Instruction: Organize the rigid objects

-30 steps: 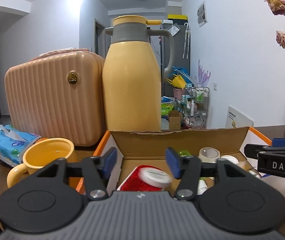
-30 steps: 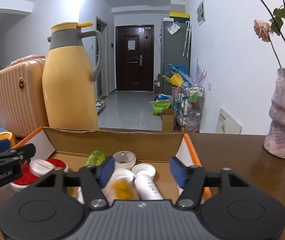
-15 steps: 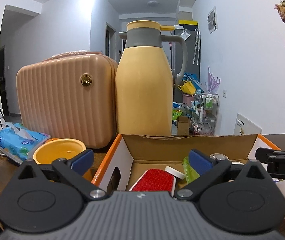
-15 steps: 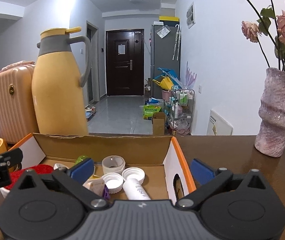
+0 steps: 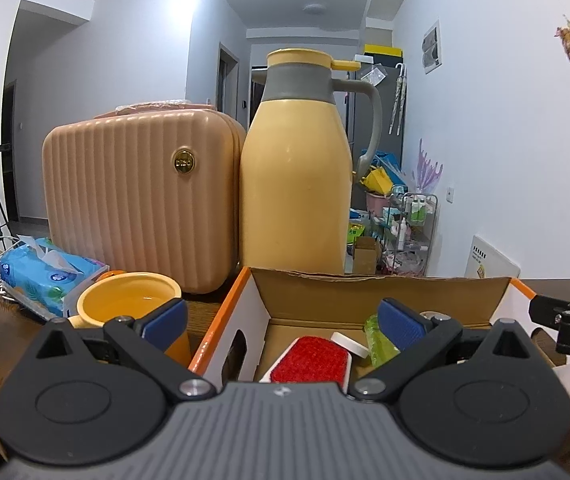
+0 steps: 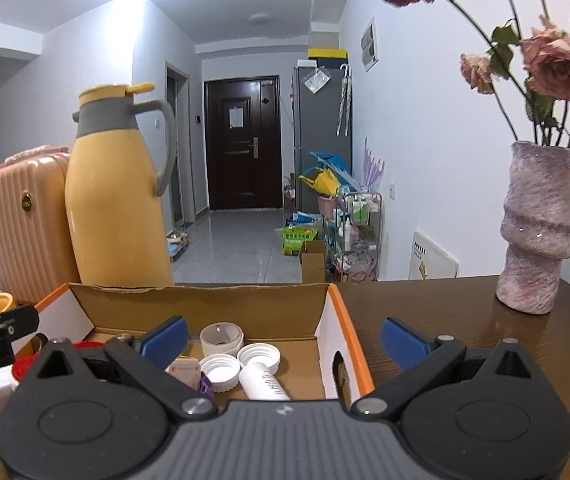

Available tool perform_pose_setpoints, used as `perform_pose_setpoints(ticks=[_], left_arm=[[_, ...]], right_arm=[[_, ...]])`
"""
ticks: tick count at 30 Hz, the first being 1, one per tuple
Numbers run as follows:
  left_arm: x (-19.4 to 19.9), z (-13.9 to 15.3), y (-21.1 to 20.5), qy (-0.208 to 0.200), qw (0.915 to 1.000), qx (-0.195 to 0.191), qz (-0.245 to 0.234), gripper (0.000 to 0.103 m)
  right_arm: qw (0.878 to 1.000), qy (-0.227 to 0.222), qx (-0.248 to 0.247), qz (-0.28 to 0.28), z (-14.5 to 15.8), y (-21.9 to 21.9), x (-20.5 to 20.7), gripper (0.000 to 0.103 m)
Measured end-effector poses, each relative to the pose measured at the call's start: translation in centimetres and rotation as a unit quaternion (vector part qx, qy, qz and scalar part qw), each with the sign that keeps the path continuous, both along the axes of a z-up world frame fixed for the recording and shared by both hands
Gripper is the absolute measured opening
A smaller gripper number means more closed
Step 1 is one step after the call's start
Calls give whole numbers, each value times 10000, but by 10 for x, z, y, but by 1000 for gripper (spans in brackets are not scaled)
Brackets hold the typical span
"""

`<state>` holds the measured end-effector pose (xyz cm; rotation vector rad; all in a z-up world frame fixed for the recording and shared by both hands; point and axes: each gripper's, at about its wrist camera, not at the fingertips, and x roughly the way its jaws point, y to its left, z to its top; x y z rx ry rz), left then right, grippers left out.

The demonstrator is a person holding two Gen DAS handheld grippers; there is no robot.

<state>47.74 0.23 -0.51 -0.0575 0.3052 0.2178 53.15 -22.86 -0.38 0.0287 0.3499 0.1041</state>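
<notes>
At lower centre of both wrist views, the left gripper (image 5: pixel 281 320) and right gripper (image 6: pixel 283 338) are hanging spread wide, empty, over the orange-edged cardboard box (image 6: pixel 343 320) holding white plastic caps (image 6: pixel 259 357).

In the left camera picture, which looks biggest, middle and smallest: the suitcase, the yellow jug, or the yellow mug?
1. Suitcase and yellow jug: about alike, too close to rank.
2. Yellow mug: clearly smallest, though it stands nearest the camera.
</notes>
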Motion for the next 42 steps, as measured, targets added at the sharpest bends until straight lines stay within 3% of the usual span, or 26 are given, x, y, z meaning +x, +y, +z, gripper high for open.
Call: perform_pose_setpoints(ticks=[6, 12, 20, 24, 33, 42], left_arm=[[-21, 3, -1, -57, 10000, 25, -52, 103], [-69, 10, 2, -206, 9997, 108, -86, 103], [-174, 27, 7, -401, 9985, 118, -362, 103], [-238, 30, 3, -580, 9969, 321, -425, 103], [-354, 1, -11, -419, 9969, 593, -301, 103], [-391, 4, -13, -463, 9971, 504, -328, 103]], right_arm=[[9998, -198, 42, -42, 3, -9, -29, 103], [9991, -412, 64, 1, 11, -17, -82, 103], [9969, -761, 39, 170, 23, -28, -194, 103], [9956, -901, -9, 240, 20, -32, -262, 103], [9966, -805, -94, 136, -2, -38, -384, 103], [9974, -718, -12, 94, -11, -42, -426, 103]])
